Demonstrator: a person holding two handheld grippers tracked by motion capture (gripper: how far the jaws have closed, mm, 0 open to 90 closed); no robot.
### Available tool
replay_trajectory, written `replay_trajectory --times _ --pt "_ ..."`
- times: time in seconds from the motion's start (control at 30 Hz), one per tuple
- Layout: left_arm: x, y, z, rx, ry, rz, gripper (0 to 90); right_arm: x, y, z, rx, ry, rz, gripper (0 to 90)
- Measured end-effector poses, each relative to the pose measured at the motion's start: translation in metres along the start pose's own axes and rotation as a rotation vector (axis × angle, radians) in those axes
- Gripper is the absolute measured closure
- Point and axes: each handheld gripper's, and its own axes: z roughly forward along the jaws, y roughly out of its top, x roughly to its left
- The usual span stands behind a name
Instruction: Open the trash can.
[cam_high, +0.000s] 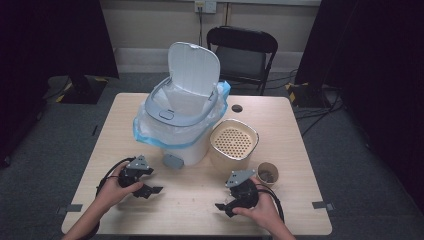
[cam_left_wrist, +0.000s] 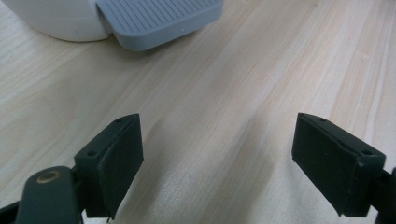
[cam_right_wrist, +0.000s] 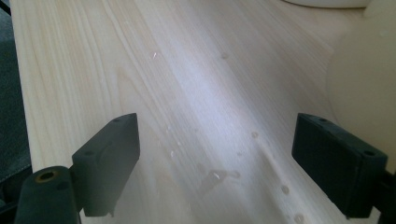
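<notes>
A white pedal bin (cam_high: 176, 128) with its lid raised and a blue-edged liner stands mid-table. Its grey pedal (cam_high: 173, 161) (cam_left_wrist: 159, 21) faces the front. My left gripper (cam_high: 150, 190) (cam_left_wrist: 217, 158) rests low at the front left, open, jaws wide apart over bare wood, a short way in front of the pedal. My right gripper (cam_high: 224, 207) (cam_right_wrist: 217, 161) sits at the front right, open and holding nothing, pointing left across the table. A cream perforated canister (cam_high: 233, 144) (cam_right_wrist: 362, 88) stands just behind it.
A small brown paper cup (cam_high: 268, 173) with dark contents stands right of the right hand. The wooden table (cam_high: 200, 210) has droplets near the right gripper. A black chair (cam_high: 243, 52) stands behind the table. Dark curtains flank both sides.
</notes>
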Motion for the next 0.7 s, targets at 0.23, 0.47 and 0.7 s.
replay_trajectory --times 0.23,0.47,0.7 --pt "-0.001 -0.005 0.003 -0.022 0.003 0.025 15.7 -0.004 -0.011 -0.012 0.005 -0.015 0.019 14.5" --pt "-0.003 -0.012 0.004 -0.053 0.024 0.080 13.7 -0.007 -0.020 -0.021 -0.004 -0.019 0.039 14.6" --pt "-0.001 -0.016 0.004 -0.078 0.023 0.088 11.8 -0.009 -0.031 -0.031 -0.010 -0.021 0.062 18.4"
